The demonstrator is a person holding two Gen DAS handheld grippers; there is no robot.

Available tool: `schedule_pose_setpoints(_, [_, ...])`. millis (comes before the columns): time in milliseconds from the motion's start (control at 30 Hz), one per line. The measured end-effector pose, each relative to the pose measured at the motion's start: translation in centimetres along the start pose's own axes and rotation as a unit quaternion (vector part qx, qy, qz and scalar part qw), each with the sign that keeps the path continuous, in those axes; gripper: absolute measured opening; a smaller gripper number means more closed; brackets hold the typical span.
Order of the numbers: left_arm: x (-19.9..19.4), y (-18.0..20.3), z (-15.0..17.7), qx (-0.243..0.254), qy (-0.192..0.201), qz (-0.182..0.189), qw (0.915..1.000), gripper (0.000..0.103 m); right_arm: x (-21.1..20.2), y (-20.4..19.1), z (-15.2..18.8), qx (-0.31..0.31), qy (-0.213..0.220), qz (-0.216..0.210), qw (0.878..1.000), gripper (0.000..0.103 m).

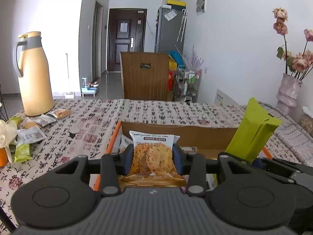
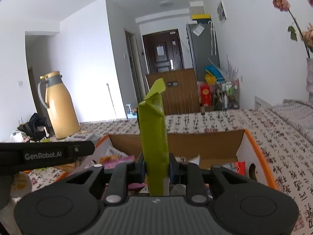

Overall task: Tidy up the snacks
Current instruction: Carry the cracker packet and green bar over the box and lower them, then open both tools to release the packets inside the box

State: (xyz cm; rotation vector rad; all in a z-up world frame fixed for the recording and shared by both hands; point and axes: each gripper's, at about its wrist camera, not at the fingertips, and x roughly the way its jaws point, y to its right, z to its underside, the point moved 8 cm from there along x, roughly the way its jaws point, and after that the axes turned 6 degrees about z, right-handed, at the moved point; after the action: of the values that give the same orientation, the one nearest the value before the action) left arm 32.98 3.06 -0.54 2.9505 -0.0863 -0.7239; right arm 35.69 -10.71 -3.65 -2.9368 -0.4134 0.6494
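Bright daylight from the left side — white wall [image 1: 58, 19] behind the yellow thermos [image 1: 34, 74] nearly washed out, also in the right wrist view. Soft shadows only, no hard glare. Strong fisheye bending at the edges, dark vignette in the corners. Near gripper bodies slightly soft; far dark door [image 2: 163, 51] dim — a bit grainy.

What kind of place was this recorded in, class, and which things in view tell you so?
Most likely a small flat's living and dining area: a dark entrance door at the end of a hallway, a fridge against the wall, and a thermos jug on a table with a patterned tablecloth.
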Motion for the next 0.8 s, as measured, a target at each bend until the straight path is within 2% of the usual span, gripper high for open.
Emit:
schedule_pose_setpoints(367, [0.6, -0.3, 1.0, -0.002, -0.007, 0.002, 1.0, 0.045, 0.1, 0.6, 0.3, 0.003, -0.004, 0.004, 1.0, 0.022])
schedule_pose_setpoints(500, [0.4, -0.4, 0.9, -0.006, -0.002, 0.005, 1.0, 0.052, 0.1, 1.1, 0.3, 0.002, -0.002, 0.014, 1.0, 0.025])
schedule_pose_setpoints(567, [0.3, -0.3, 0.9, -0.005, 0.001, 0.005, 1.0, 0.062, 0.0, 1.4, 0.2, 0.006, -0.001, 0.018, 1.0, 0.027])
schedule_pose_setpoints(600, [0.1, -0.3, 0.8, -0.004, 0.005, 0.002, 1.0, 0.072, -0.1, 1.6, 0.2, 0.006, -0.001, 0.021, 1.0, 0.028])
schedule_pose_setpoints(633, [0.0, -0.3, 0.8, -0.002, 0.009, 0.0, 1.0, 0.08, -0.1, 1.8, 0.1, 0.007, 0.0, 0.023, 1.0, 0.032])
schedule_pose_setpoints(700, [-0.3, -0.2, 0.7, -0.001, 0.016, -0.005, 0.9999, 0.088, -0.2, 2.0, 0.0, 0.007, 0.001, 0.031, 0.999, 0.049])
schedule_pose_setpoints(733, [-0.4, -0.3, 0.6, -0.002, 0.02, -0.008, 0.9998, 0.099, -0.3, 2.2, -0.1, 0.006, 0.003, 0.037, 0.999, 0.064])
schedule_pose_setpoints(767, [-0.5, -0.4, 0.5, -0.004, 0.024, -0.013, 0.9996, 0.103, -0.5, 2.4, -0.1, 0.005, 0.006, 0.043, 0.999, 0.075])
schedule_pose_setpoints(800, [-0.7, -0.5, 0.5, -0.005, 0.03, -0.018, 0.9994, 0.103, -0.5, 2.6, -0.2, 0.005, 0.009, 0.047, 0.999, 0.078])
